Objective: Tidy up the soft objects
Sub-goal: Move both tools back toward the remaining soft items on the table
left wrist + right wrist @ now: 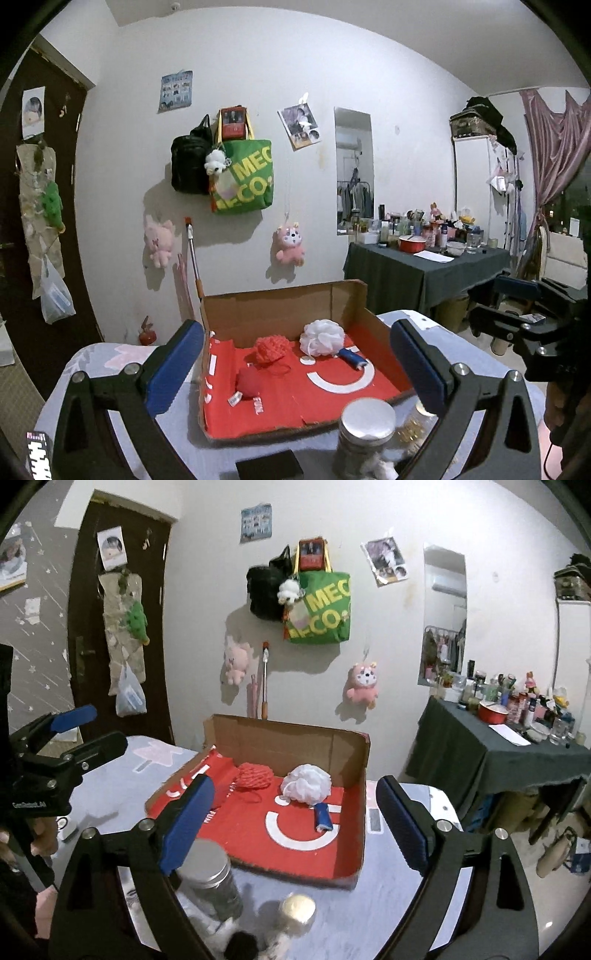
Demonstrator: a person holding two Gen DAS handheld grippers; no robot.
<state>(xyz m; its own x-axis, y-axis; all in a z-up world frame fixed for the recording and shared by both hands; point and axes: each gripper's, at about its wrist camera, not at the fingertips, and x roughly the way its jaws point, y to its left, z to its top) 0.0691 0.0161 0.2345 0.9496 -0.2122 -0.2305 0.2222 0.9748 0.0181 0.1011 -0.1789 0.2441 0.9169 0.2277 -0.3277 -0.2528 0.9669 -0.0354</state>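
Observation:
A shallow cardboard box [280, 306] with a red floor sits on the table; it also shows in the right wrist view [291, 746]. In it lie a white bath pouf [322, 338] [306, 784] with a blue handle [351, 357] [322, 815], a red mesh pouf [270, 349] [255, 776] and a red soft ball [248, 383]. My left gripper [295, 369] is open and empty in front of the box. My right gripper [295, 827] is open and empty, also before the box.
A glass jar with a silver lid [364, 432] [210, 871] stands at the box's near edge, with a gold-lidded jar [297, 912] beside it. A black block [269, 469] lies near. A cluttered dark-clothed side table [424, 266] stands at the right. Plush toys and bags hang on the wall.

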